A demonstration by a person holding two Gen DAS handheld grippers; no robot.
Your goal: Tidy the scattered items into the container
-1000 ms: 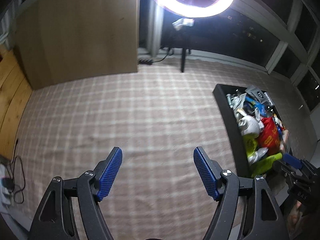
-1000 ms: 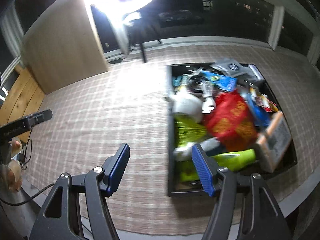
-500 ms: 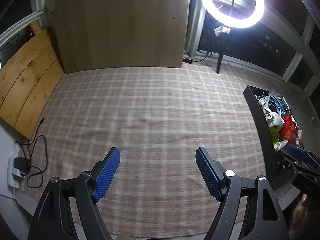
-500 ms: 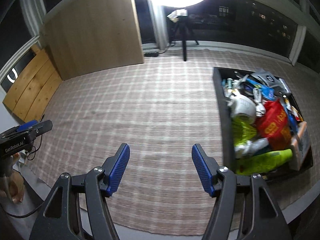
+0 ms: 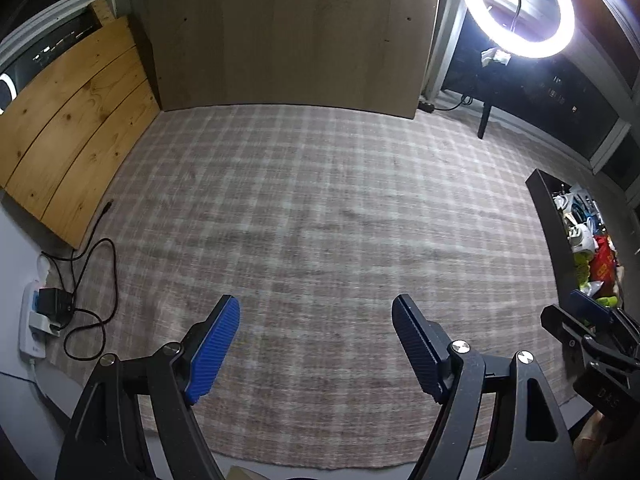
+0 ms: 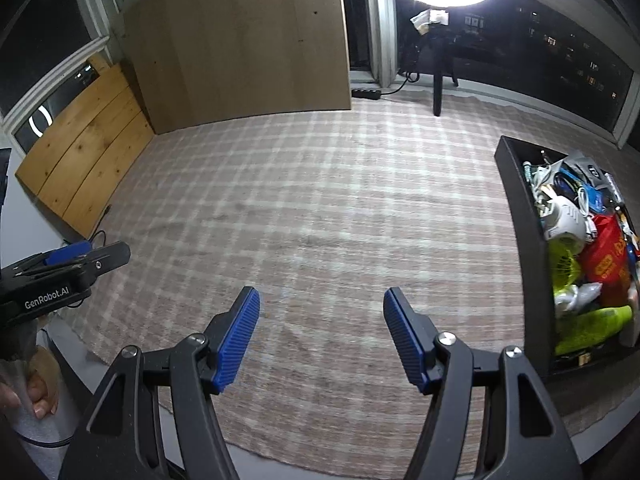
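Rightward, the black container [image 6: 520,216] brims with clutter; both grippers [image 6: 320,332] gape wide, empty.

Two claws [image 6: 320,336], one container [image 6: 520,216], one ring light [image 5: 518,8]

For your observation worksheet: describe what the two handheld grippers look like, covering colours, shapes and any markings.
Both are matte black, with open triangular frames and silver pivot screws. Each finger of the left gripper and right gripper carries a ribbed blue pad. White lettering on the left gripper's body reads GenRobot.AI.
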